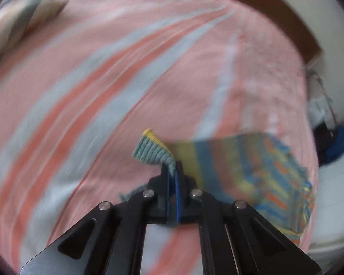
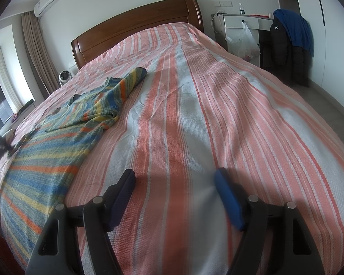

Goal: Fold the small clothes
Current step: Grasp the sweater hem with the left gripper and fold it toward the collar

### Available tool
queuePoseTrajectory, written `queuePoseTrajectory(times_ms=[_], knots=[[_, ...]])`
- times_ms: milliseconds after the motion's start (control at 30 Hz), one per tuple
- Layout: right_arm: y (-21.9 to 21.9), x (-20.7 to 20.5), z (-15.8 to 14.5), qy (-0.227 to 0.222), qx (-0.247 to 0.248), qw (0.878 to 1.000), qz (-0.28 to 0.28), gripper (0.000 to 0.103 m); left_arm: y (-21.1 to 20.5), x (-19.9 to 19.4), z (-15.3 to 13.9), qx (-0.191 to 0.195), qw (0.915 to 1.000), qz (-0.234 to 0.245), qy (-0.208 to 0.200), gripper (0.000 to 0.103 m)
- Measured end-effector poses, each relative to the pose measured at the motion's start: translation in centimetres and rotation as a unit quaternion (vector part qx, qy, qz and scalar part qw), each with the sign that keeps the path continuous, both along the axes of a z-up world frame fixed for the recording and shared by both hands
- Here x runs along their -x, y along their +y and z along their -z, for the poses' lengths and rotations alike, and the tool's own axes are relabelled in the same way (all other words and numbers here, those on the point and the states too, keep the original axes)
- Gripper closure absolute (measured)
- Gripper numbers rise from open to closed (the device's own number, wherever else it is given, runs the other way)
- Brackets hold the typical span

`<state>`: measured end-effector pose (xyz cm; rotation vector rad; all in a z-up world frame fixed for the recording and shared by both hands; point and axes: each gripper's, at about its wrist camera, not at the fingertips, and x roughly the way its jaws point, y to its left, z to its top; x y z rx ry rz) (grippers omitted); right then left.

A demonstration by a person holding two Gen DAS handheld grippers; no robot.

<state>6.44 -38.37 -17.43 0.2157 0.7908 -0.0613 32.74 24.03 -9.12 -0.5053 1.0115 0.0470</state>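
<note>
The striped sweater (image 2: 64, 123) lies flat on the left part of the bed (image 2: 217, 114), its long axis running from the near edge toward the wooden headboard (image 2: 137, 25), one sleeve reaching farthest that way. To the right of the sweater the bedspread is bare and wide. The right tongs (image 2: 175, 183) hover spread over that bare stretch, nothing between them. The left tongs (image 1: 172, 167) are pressed together, pinching a ribbed cuff of the sweater (image 1: 252, 167). The left wrist view is blurred; the garment's far end is cut off there.
</note>
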Motion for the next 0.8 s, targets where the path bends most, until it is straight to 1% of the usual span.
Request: queuePoseTrajectory(times_ms=[67, 100, 133, 167, 233, 300, 333, 367, 400, 433, 467, 500, 533, 567, 600, 667, 700, 733, 800], knots=[[0.0, 0.0, 0.0, 0.000, 0.000, 1.000, 0.000, 0.031, -3.6, -0.2, -3.7, -0.013, 0.9983, 0.039, -0.042, 0.102], [-0.1, 0.0, 0.0, 0.000, 0.000, 1.000, 0.000, 0.031, -6.4, -0.6, -6.2, -0.020, 0.9948, 0.071, -0.070, 0.102], [-0.1, 0.0, 0.0, 0.000, -0.001, 1.000, 0.000, 0.031, -8.5, -0.4, -7.6, -0.024, 0.9916, 0.092, -0.087, 0.102], [-0.1, 0.0, 0.0, 0.000, 0.000, 1.000, -0.001, 0.030, -10.9, -0.5, -9.0, -0.028, 0.9872, 0.118, -0.104, 0.102], [-0.2, 0.0, 0.0, 0.001, 0.000, 1.000, -0.003, 0.030, -16.5, -0.3, -11.0, -0.033, 0.9746, 0.176, -0.134, 0.102], [-0.2, 0.1, -0.1, 0.001, 0.001, 1.000, -0.003, 0.030, -21.4, -0.3, -11.4, -0.032, 0.9628, 0.224, -0.147, 0.101], [-0.2, 0.1, -0.1, 0.002, 0.002, 1.000, -0.003, 0.030, -23.8, -0.4, -11.1, -0.037, 0.9575, 0.245, -0.148, 0.101], [-0.2, 0.1, -0.1, 0.002, 0.002, 1.000, -0.002, 0.030, -26.4, -0.5, -10.1, -0.051, 0.9528, 0.261, -0.146, 0.101], [-0.2, 0.1, -0.1, 0.002, 0.003, 1.000, -0.002, 0.030, -28.1, -0.4, -9.2, -0.060, 0.9497, 0.272, -0.144, 0.097], [-0.2, 0.1, -0.1, 0.002, 0.003, 1.000, -0.002, 0.030, -30.0, -0.7, -7.6, -0.069, 0.9477, 0.283, -0.131, 0.091], [-0.2, 0.1, -0.1, 0.002, 0.003, 1.000, -0.002, 0.030, -30.9, -0.4, -5.9, -0.073, 0.9473, 0.293, -0.106, 0.060], [-0.2, 0.1, -0.1, 0.002, 0.003, 1.000, -0.002, 0.030, -31.7, -0.9, -4.1, -0.081, 0.9492, 0.296, -0.070, 0.034], [-0.2, 0.1, -0.1, 0.002, 0.003, 1.000, -0.002, 0.030, -31.5, -0.8, -2.9, -0.080, 0.9530, 0.287, -0.057, 0.034], [-0.2, 0.1, -0.1, 0.002, 0.003, 1.000, -0.002, 0.030, -30.9, -0.6, -2.5, -0.068, 0.9561, 0.279, -0.058, 0.035], [-0.3, 0.1, -0.1, 0.002, 0.004, 1.000, -0.002, 0.030, -29.6, -0.5, -2.1, -0.047, 0.9593, 0.272, -0.062, 0.035], [-0.2, 0.1, -0.1, 0.002, 0.004, 1.000, -0.002, 0.030, -25.4, -1.1, -2.0, -0.023, 0.9712, 0.229, -0.064, 0.034], [-0.3, 0.1, -0.1, 0.002, 0.003, 1.000, -0.003, 0.030, -23.2, -1.5, -2.1, -0.021, 0.9768, 0.203, -0.064, 0.034], [-0.3, 0.1, -0.1, 0.002, 0.003, 1.000, -0.003, 0.030, -22.2, -1.7, -1.8, -0.025, 0.9803, 0.186, -0.062, 0.033], [-0.3, 0.1, -0.1, 0.002, 0.003, 1.000, -0.004, 0.029, -19.1, -2.2, -0.9, -0.045, 0.9861, 0.155, -0.038, 0.028]])
